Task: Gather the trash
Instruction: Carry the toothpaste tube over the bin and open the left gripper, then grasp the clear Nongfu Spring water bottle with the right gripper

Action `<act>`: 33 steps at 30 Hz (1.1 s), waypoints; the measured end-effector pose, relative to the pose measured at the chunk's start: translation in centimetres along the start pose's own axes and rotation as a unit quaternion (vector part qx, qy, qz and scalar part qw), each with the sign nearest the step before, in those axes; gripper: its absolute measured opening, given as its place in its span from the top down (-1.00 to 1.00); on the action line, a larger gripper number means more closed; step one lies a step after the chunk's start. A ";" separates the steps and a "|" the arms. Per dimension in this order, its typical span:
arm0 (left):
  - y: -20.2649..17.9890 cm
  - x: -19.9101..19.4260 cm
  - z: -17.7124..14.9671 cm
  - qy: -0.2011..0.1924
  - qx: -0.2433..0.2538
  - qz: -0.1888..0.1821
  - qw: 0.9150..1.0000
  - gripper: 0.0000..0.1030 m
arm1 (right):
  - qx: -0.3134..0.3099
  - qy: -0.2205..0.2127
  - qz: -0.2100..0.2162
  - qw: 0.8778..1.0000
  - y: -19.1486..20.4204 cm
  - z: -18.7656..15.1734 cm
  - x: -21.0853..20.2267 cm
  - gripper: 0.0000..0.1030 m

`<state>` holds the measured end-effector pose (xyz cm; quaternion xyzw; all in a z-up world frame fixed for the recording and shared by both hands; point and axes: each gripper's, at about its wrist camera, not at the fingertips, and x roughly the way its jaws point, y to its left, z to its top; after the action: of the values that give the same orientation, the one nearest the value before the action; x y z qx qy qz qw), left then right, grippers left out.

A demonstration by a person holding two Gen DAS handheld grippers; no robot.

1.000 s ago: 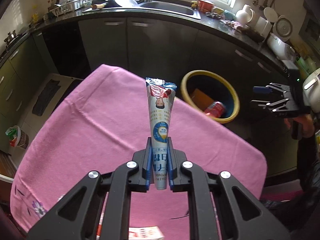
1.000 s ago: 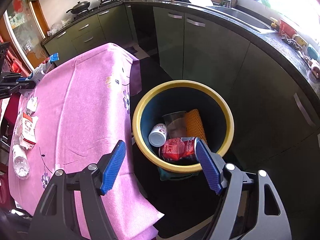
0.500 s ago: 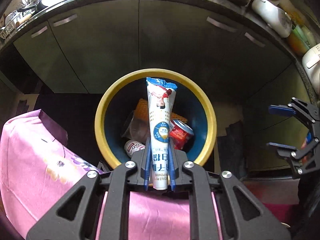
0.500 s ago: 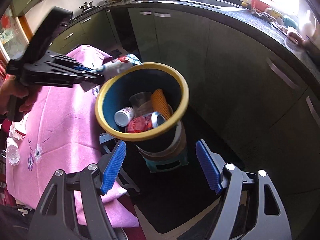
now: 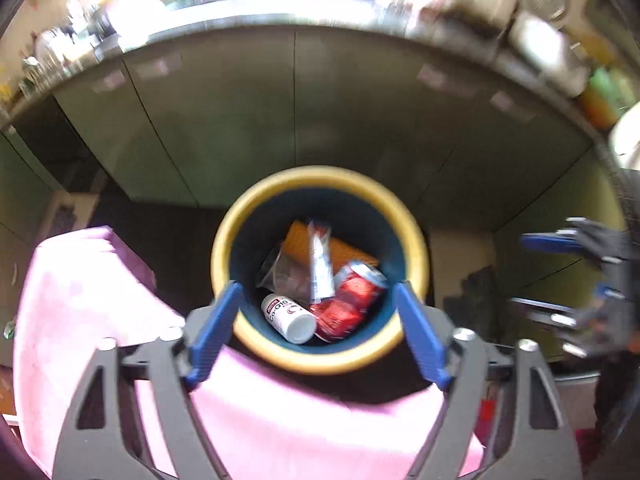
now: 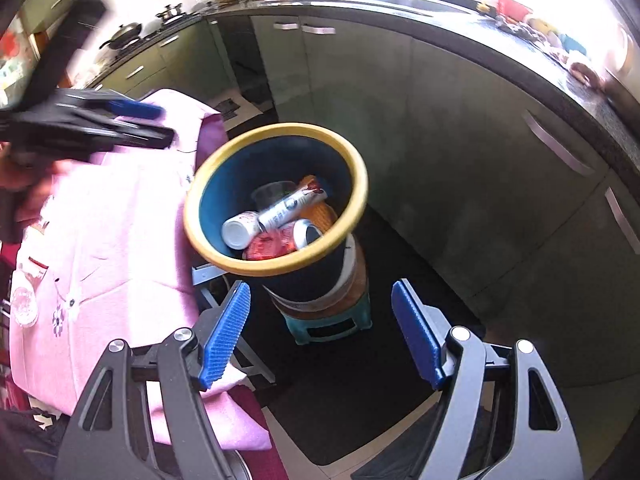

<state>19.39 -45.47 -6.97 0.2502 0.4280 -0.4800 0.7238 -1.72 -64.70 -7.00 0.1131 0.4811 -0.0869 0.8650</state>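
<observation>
The toothpaste tube [image 6: 289,205] lies inside the yellow-rimmed bin [image 6: 224,152], propped on the white bottle [image 6: 239,230], the clear cup [image 6: 269,194] and the crushed red can [image 6: 280,246]. In the left wrist view the tube [image 5: 320,264] shows as a pale blur in the middle of the bin [image 5: 224,240], just beyond the near edge of the pink tablecloth [image 5: 80,304].

The left gripper [image 5: 318,330] hangs above the bin with its blue fingers spread wide and nothing between them. The right gripper [image 6: 322,334] is likewise wide and empty, near the stool [image 6: 324,326] under the bin.

Half a second ago the left fingers clamped the tube upright over the bin; now it is dropped in. The release looks done, so the sound move is to draw the left gripper clear of the rim, swing to the table and square up on the next piece before closing.
</observation>
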 end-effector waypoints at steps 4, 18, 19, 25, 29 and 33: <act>0.8 -11.2 -5.4 -0.113 -0.064 -0.010 0.991 -0.84 | -0.029 -0.001 0.015 0.999 2.7 0.6 0.4 -0.42; 4.7 -31.8 -33.4 -0.272 -0.338 0.203 0.878 -0.88 | -0.236 0.030 0.182 0.954 23.9 2.8 2.2 -0.42; 5.2 -32.2 -34.9 -0.272 -0.353 0.210 0.870 -0.88 | -0.256 0.035 0.198 0.946 26.2 2.5 2.1 -0.42; 7.8 -33.8 -41.5 -0.262 -0.410 0.237 0.841 -0.88 | -0.389 0.079 0.291 0.870 38.6 -0.2 0.7 -0.43; 7.7 -35.0 -43.5 -0.255 -0.412 0.264 0.834 -0.88 | -0.467 0.087 0.294 0.829 45.3 -2.0 0.0 -0.49; 7.4 -35.4 -44.9 -0.253 -0.414 0.280 0.829 -0.88 | -0.513 0.112 0.275 0.805 49.4 -3.6 1.5 -0.49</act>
<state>2.92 9.31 0.26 -0.0939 0.3004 -0.0811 0.9457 8.96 -16.39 -4.53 -0.2104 0.4975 0.4276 0.7248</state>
